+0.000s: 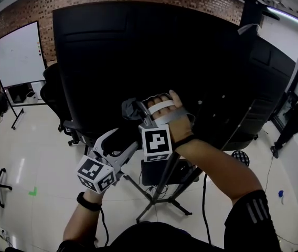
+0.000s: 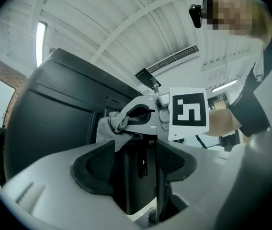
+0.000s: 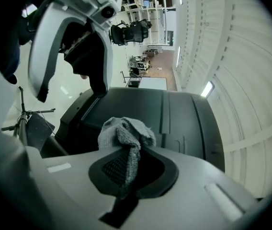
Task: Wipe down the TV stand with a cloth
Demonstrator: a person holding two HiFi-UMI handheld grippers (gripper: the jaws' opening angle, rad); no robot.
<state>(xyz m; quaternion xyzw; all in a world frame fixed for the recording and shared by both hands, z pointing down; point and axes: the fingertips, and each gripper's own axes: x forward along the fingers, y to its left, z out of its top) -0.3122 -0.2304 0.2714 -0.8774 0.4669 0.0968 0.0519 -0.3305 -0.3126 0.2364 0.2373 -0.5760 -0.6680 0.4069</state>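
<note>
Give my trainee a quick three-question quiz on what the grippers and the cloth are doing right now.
1. True or false: the right gripper is shut on the grey cloth.
2. The left gripper has its jaws: A) shut on the cloth, B) apart, C) out of view.
3. Fill in: the cloth is raised in front of the large black ____.
Key: 1 true; 2 B; 3 TV.

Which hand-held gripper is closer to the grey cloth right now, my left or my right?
Right. The right hand-held gripper is shut on the cloth itself; the left hand-held gripper sits open, lower and to its left, not touching it.
</note>
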